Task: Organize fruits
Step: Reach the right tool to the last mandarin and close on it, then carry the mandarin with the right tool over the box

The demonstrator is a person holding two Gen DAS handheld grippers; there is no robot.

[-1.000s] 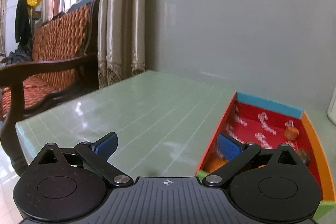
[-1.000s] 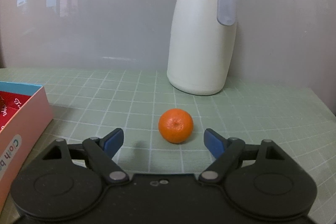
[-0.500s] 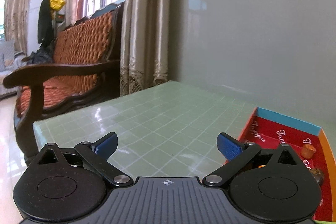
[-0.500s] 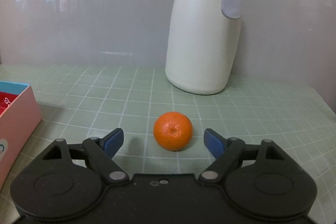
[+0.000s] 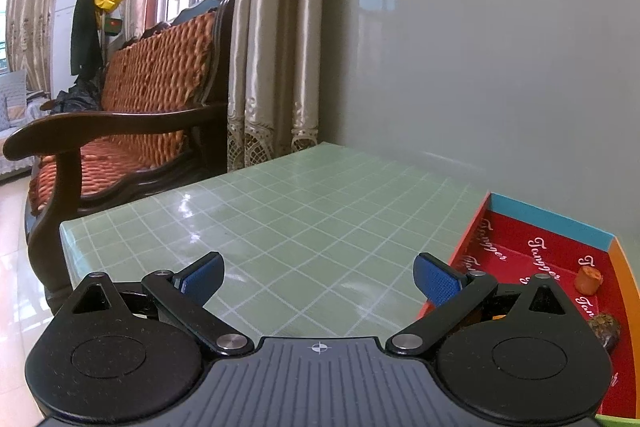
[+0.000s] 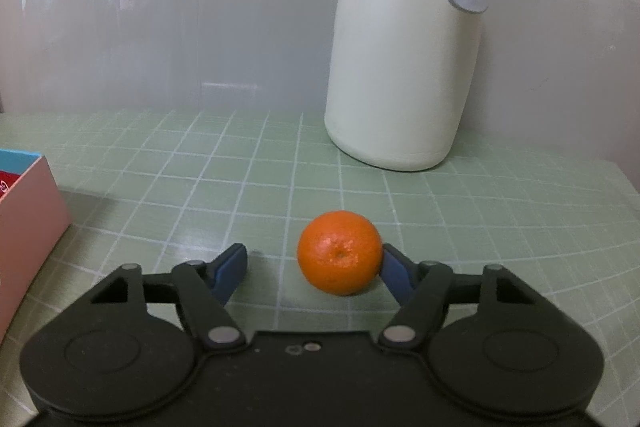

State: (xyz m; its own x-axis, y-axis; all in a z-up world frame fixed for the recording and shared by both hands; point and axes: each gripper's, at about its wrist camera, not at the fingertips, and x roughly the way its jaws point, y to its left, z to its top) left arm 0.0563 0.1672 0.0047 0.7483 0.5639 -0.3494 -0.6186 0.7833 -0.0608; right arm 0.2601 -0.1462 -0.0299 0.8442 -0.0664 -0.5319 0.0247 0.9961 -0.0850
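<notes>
Orange (image 6: 339,252) on the table (image 6: 500,211), in front of the flask (image 6: 396,39). Right gripper (image 6: 314,269) jaws just closing around it: right pad touching, left pad clear (orange off-centre, rightward). Left gripper (image 5: 318,277) released, empty, beside the box (image 5: 548,223).

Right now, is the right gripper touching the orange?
Touching on one side. The right wrist view shows the right gripper closing, one pad against the orange, the other apart.
</notes>
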